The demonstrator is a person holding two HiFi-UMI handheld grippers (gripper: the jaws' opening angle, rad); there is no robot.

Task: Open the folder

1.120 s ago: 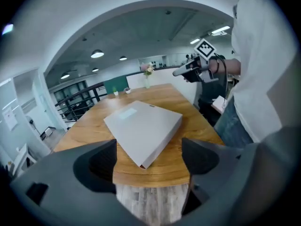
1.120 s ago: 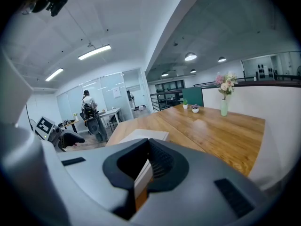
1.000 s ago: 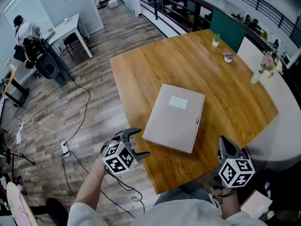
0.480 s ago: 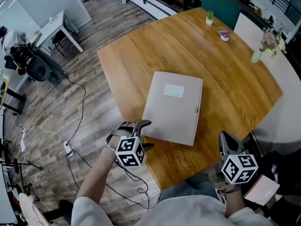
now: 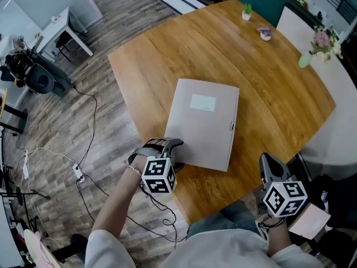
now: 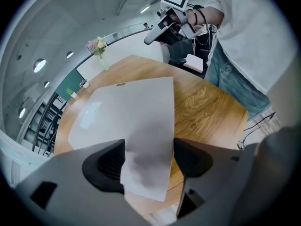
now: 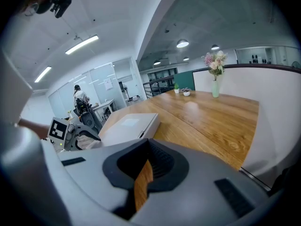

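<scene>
Head view: grey folder (image 5: 203,130) lies flat and closed on the wooden table (image 5: 167,60), towards the near edge, with a small clasp (image 5: 231,125) on its right-hand edge. Left gripper (image 5: 179,154) is at the folder's near left corner; right gripper (image 5: 268,163) hangs off the table's near right corner, well apart from the folder. Left gripper view: jaws moderately wide and closing, the folder's near corner lying between them, and the ribbed pads (image 6: 106,166) do not look to be pressing on it. Cannot tell whether the cover alone or the whole thickness sits in the gap. Right gripper view: jaws drawn almost together, only a sliver of table wood showing between them and nothing held; the folder lies ahead and to the left, its thick side facing this camera. Judgement: the clasp side is probably the opening side, so the left grip serves best as an anchor. It should seat squarely on the corner before closing fully, so the folder does not skid off the near edge. The right gripper would then need to spread, reach the clasp edge and lift the cover only, slowly
</scene>
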